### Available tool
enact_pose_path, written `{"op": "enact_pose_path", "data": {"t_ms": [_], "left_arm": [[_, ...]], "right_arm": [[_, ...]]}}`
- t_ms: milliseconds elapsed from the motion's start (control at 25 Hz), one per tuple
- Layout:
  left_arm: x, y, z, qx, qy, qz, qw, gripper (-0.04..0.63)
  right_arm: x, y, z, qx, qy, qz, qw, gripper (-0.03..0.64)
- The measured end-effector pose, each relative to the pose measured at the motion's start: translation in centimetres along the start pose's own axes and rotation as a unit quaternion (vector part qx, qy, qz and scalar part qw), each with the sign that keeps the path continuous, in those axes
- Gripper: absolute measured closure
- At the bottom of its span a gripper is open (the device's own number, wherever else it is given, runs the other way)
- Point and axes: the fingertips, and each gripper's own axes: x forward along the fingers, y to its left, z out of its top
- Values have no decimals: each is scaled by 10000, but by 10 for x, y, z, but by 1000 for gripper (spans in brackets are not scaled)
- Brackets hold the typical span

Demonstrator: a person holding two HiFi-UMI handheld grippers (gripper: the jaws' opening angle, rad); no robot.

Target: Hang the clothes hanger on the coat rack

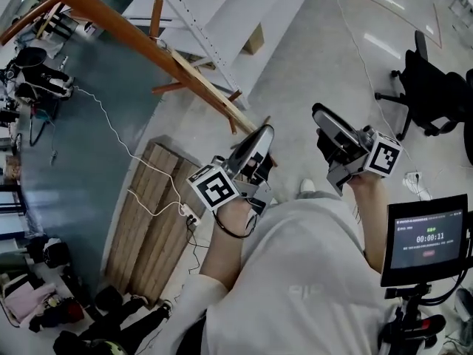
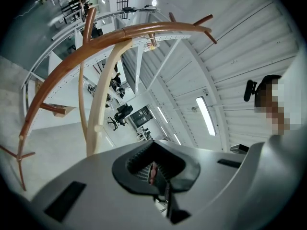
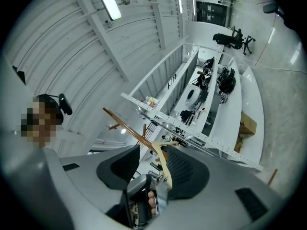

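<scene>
The hanger (image 2: pixel 106 80) beside the coat rack (image 1: pixel 111 17) looks light and stiff; take its arm. Left gripper (image 2: pixel 153 166) is pressed together, right gripper (image 3: pixel 151 166) spread.

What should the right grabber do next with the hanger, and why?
Probably squeeze the right gripper shut on the hanger. Its jaws stand apart with the pale hanger arm between them, gripping nothing. The left gripper has its jaws together, off to the hanger's side. A firm hold should help steer it onto the coat rack.
</scene>
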Motion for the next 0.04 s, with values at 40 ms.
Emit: {"op": "enact_pose_path", "data": {"t_ms": [40], "left_arm": [[-1, 0, -1, -8, 8, 0, 10000, 589]], "right_arm": [[-2, 0, -1, 28, -19, -7, 10000, 433]]}}
